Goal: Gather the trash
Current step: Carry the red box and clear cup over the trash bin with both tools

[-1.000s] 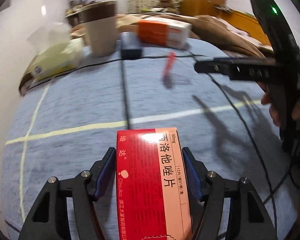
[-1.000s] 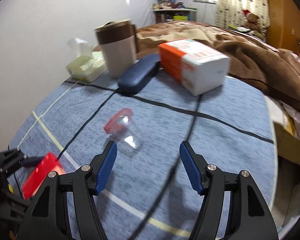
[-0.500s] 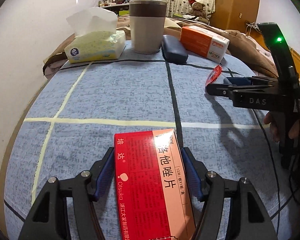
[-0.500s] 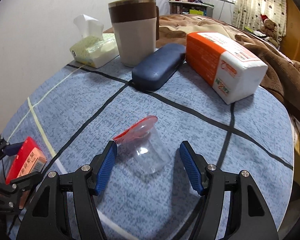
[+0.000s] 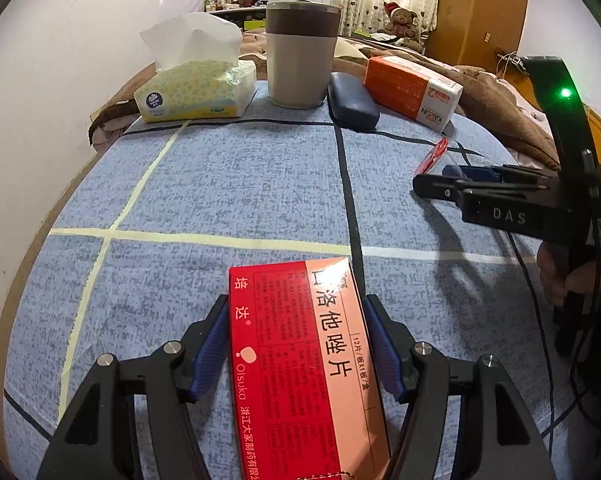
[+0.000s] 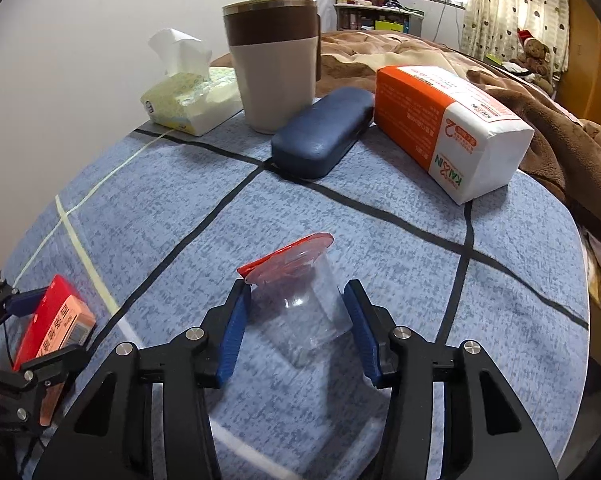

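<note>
On blue cloth [image 6: 380,248], right jaws have just been closing around the clear cup [image 6: 304,304]; left jaws pinch the red box [image 5: 296,360].

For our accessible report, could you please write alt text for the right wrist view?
The right gripper, its jaws just closing, brackets a clear plastic cup with a red peel lid on a blue tablecloth. Behind stand a mug, tissues and a glasses case.

a red medicine box [image 5: 300,364] and a clear cup [image 6: 304,304] (red foil lid peeled, tipped over).
</note>
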A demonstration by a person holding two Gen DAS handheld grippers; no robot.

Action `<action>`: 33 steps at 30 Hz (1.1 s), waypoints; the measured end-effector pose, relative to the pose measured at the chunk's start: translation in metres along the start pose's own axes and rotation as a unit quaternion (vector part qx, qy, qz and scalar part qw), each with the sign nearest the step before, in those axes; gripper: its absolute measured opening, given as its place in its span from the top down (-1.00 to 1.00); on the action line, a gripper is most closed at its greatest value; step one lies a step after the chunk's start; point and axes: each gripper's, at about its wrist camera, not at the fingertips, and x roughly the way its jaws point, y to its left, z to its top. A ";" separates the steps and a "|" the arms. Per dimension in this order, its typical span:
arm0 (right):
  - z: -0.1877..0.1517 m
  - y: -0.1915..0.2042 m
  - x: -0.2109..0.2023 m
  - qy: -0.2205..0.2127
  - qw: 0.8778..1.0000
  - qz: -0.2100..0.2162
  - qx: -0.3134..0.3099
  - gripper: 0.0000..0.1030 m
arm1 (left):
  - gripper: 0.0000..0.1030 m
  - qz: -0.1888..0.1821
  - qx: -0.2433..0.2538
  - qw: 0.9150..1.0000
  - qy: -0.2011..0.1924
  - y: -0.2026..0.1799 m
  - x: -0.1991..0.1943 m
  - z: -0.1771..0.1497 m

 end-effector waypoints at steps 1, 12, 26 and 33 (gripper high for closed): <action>-0.002 0.001 -0.002 -0.002 1.000 -0.001 0.002 0.04 | -0.30 0.000 -0.002 1.000 0.000 0.000 -0.001 -0.001; -0.027 0.004 -0.047 -0.037 0.998 0.002 0.044 0.04 | -0.29 -0.006 -0.006 1.000 -0.017 -0.009 -0.029 -0.012; -0.072 0.004 -0.124 -0.092 0.992 -0.016 0.083 0.05 | -0.29 -0.027 0.028 0.997 -0.061 -0.052 -0.089 -0.024; -0.095 -0.009 -0.164 -0.122 0.986 -0.036 0.111 0.05 | -0.29 -0.047 0.050 0.994 -0.083 -0.080 -0.114 -0.031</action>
